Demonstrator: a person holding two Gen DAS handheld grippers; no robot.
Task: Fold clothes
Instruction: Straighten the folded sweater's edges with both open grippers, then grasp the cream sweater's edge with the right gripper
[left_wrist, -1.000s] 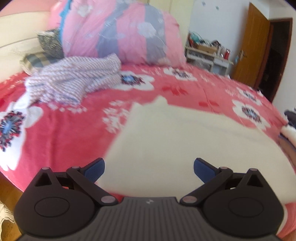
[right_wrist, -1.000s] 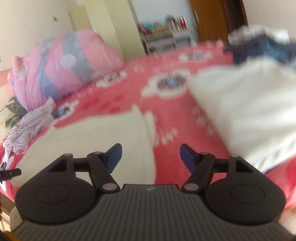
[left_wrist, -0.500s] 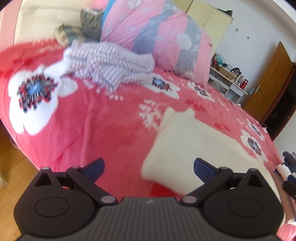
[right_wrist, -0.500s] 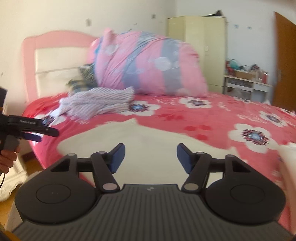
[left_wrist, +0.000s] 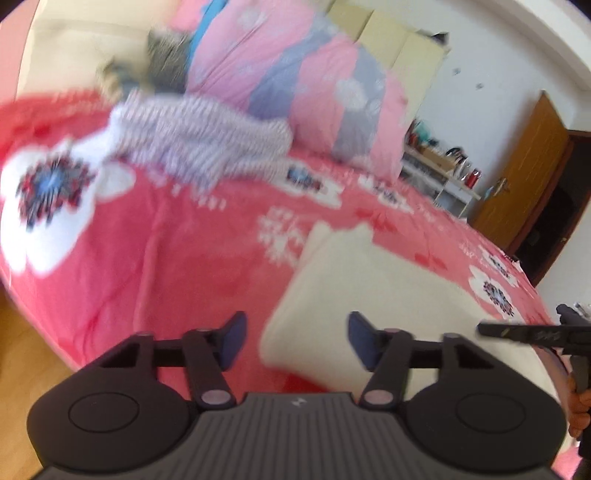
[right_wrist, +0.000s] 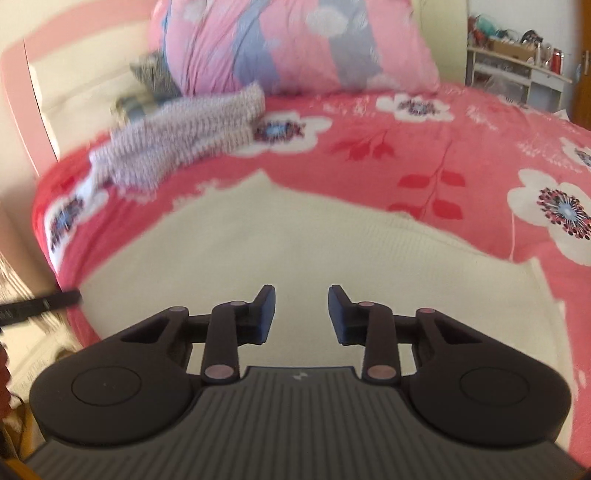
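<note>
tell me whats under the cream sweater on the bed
The cream sweater lies flat on the red flowered bedspread, which shows all around it. Whatever part of the bedspread sits beneath it is covered. Nothing else pokes out.

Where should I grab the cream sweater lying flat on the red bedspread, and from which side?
Probably the near-left corner of the cream sweater, where its edge lies clear against the red bedspread. Come from the bed's near edge, low, sliding one finger under the hem. The left gripper is open and already straddles that corner. The right gripper, also open, is over the flat middle, where nothing offers an edge.
</note>
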